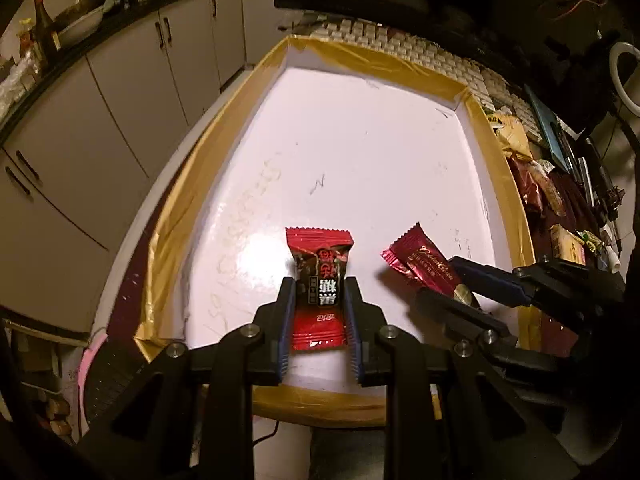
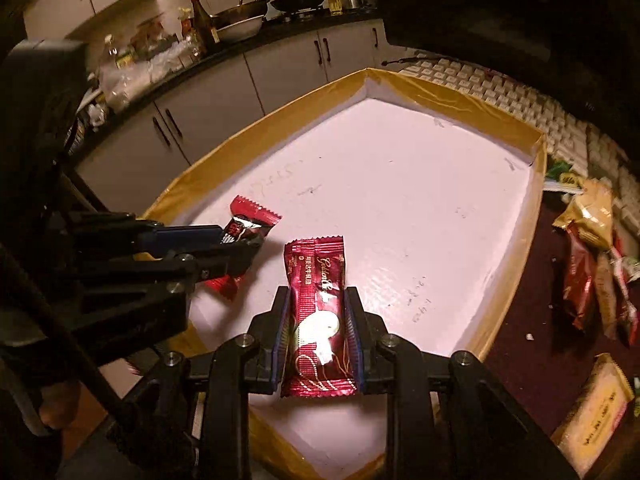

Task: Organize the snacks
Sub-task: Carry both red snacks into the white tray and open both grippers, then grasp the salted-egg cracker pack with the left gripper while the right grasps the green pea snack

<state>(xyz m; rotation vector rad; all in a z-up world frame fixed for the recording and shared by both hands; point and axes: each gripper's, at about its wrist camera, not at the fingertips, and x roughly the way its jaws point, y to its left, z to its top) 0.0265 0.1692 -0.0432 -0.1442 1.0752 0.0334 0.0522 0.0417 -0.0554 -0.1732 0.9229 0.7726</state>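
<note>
A white tray with a gold rim point(image 1: 256, 92) point(image 2: 452, 92) lies in front of both grippers. My left gripper point(image 1: 320, 288) is shut on a red candy packet with black print point(image 1: 322, 276) and holds it over the tray's near end; it also shows in the right wrist view point(image 2: 250, 224). My right gripper point(image 2: 318, 300) is shut on a dark red wafer bar wrapper point(image 2: 316, 304) and holds it just right of the candy, over the tray. In the left wrist view the bar point(image 1: 420, 264) sits between the right gripper's fingers point(image 1: 488, 272).
A pile of loose snack packets point(image 2: 596, 264) point(image 1: 536, 184) lies on the dark table right of the tray, with a yellow packet point(image 2: 596, 408) nearer. A white keyboard point(image 2: 500, 88) lies behind the tray. Kitchen cabinets point(image 1: 100, 120) stand to the left.
</note>
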